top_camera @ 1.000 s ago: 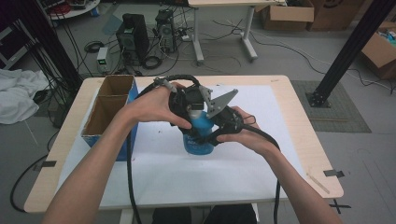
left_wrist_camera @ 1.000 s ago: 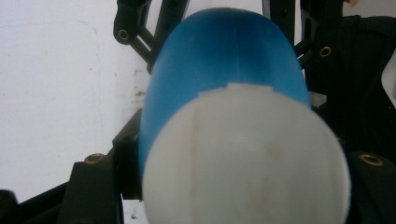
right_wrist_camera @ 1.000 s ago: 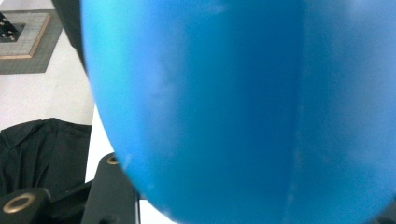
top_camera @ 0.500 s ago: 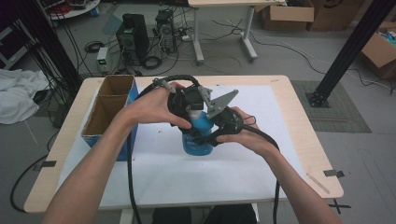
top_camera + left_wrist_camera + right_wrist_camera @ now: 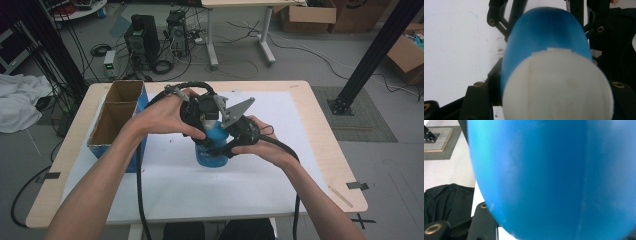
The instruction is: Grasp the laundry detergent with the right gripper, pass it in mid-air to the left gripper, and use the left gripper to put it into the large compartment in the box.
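A blue bottle [image 5: 209, 152] with a white cap [image 5: 556, 87] stands upright on the white sheet [image 5: 280, 170] at the middle of the table. My left gripper [image 5: 209, 119] comes down on it from above and is shut on the cap, which sits between its black jaws in the left gripper view. My right gripper [image 5: 226, 146] reaches in from the right and is shut on the bottle's blue body [image 5: 554, 180]. In the left gripper view its jaws stand on either side of the blue body [image 5: 546, 32]. A hand wraps each gripper and hides much of the bottle.
An open cardboard box with blue sides [image 5: 117, 112] stands at the table's left. The wooden table edge [image 5: 332, 150] borders the sheet on the right. Black cables trail from both grippers toward the front edge. Computers and boxes sit on the floor beyond.
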